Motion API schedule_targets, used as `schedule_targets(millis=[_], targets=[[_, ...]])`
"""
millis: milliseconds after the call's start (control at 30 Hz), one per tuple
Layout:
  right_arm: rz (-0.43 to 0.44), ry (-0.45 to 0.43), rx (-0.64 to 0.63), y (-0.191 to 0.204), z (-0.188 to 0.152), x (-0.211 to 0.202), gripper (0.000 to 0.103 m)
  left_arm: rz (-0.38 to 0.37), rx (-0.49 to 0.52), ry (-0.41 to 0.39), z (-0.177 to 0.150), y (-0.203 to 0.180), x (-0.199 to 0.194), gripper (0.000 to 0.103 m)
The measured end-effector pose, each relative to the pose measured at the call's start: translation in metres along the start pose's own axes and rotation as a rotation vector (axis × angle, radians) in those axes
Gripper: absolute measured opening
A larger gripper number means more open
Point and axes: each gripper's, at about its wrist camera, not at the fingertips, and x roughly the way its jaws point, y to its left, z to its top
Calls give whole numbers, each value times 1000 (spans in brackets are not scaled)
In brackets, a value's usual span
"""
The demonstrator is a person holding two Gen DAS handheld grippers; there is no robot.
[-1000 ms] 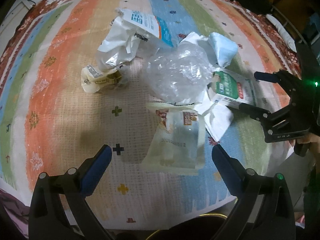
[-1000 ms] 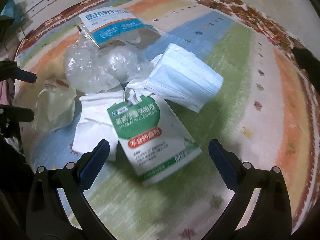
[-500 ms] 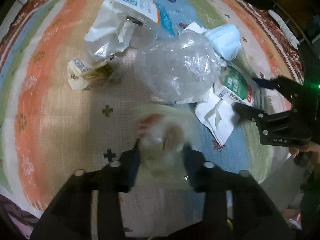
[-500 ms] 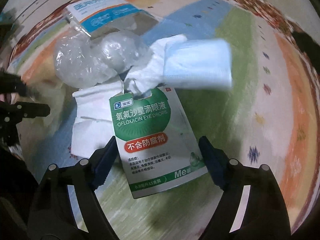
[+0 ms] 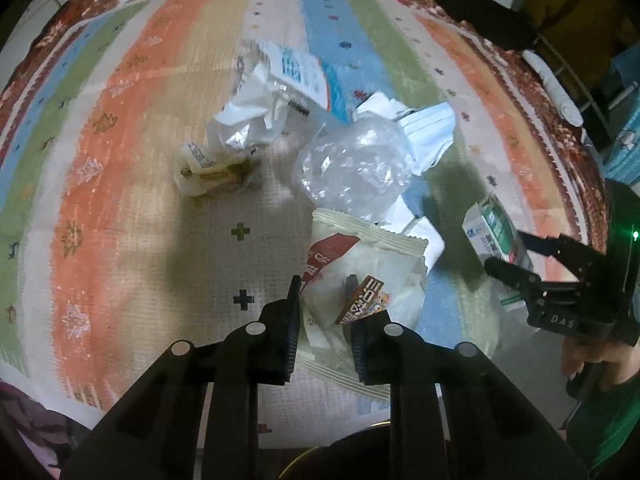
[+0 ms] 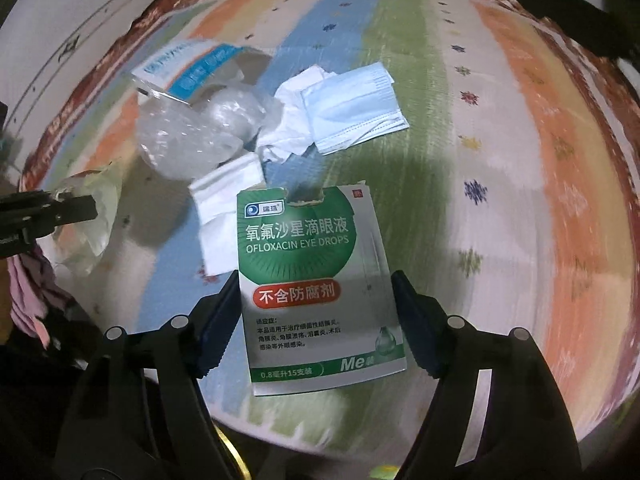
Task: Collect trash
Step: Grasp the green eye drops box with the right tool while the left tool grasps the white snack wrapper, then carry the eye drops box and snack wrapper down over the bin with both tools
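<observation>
Now left gripper (image 5: pixel 325 312) jaws are closing on snack wrapper (image 5: pixel 360 264); right gripper (image 6: pixel 316 312) jaws closing, pinching eye-drop box (image 6: pixel 316 280).

Setting: a home, living area. Woven striped cloth (image 5: pixel 132 184) in orange, green, blue and cream, red floral border, covers the surface. Household litter on it: pale blue pleated face mask (image 6: pixel 352 108), green-and-white eye-drops carton (image 6: pixel 316 280).

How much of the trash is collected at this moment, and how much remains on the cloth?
Nothing looks put away yet. In hand: the left gripper is closing on a snack wrapper, and the right gripper is closing on the eye-drop box. Left on the cloth: face mask, clear plastic, tissues, yellow wrapper.
</observation>
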Motion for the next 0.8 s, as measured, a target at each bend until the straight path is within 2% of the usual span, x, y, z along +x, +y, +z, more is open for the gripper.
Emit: schedule_targets(millis=[267, 500, 700, 800], targets=[[1, -27, 120, 12, -19, -33, 69, -24, -42, -35, 4, 8, -14, 20], [11, -66, 219, 20, -36, -59, 69, -53, -36, -47, -9, 2, -29, 20], [-21, -116, 220, 40, -46, -79, 69, -39, -4, -93, -20, -6, -49, 20], [-3, -134, 218, 51, -54, -86, 69, -52, -6, -113, -27, -5, -61, 20]])
